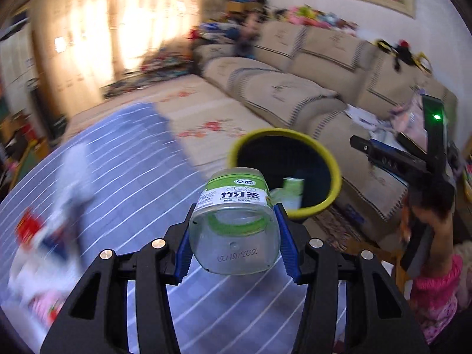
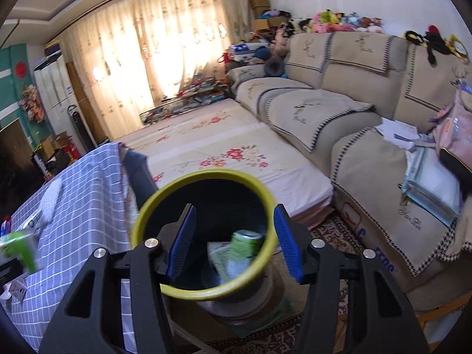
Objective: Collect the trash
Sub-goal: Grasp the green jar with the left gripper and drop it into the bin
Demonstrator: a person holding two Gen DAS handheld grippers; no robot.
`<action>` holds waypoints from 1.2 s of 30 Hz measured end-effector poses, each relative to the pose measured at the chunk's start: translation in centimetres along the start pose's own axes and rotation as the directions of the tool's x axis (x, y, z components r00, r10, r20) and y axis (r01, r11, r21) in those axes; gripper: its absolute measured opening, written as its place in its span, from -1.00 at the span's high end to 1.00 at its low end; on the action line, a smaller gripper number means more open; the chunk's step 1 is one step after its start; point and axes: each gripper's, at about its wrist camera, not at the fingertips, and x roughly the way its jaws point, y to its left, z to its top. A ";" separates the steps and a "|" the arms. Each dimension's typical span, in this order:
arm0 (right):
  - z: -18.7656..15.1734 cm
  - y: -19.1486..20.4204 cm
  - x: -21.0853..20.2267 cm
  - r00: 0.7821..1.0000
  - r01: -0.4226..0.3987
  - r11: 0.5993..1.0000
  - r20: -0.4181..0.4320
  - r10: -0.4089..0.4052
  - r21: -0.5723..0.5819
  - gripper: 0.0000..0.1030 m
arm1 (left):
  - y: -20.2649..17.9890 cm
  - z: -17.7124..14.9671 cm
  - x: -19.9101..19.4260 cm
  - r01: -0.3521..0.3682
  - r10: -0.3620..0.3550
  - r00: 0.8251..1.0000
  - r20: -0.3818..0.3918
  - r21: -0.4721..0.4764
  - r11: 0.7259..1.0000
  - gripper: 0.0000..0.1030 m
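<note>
My left gripper (image 1: pixel 234 236) is shut on a clear plastic jar with a green label (image 1: pixel 236 221) and holds it in the air, bottom toward the camera, just short of the yellow-rimmed black trash bin (image 1: pixel 330 159). The bin holds green and white trash (image 1: pixel 290 191). My right gripper (image 2: pixel 234 242) is open and empty, directly above the bin (image 2: pixel 147 215), where a green can (image 2: pixel 246 244) and paper lie inside. The right gripper also shows at the right of the left wrist view (image 1: pixel 383 156). The jar shows blurred at the left edge of the right wrist view (image 2: pixel 17 250).
A table with a blue checked cloth (image 1: pixel 132 162) carries blurred wrappers and white items (image 1: pixel 44 236). It also shows in the right wrist view (image 2: pixel 82 191). A beige sofa (image 2: pixel 339 103) and a floral mattress (image 2: pixel 221 153) lie behind the bin. A patterned rug (image 2: pixel 333 233) lies under the bin.
</note>
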 end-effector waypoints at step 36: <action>-2.6 8.6 1.0 0.969 -0.219 0.962 -0.155 0.195 -0.164 -0.06 | 5.7 -4.9 -9.9 -0.152 0.172 0.977 0.122 -0.159 0.976 -0.68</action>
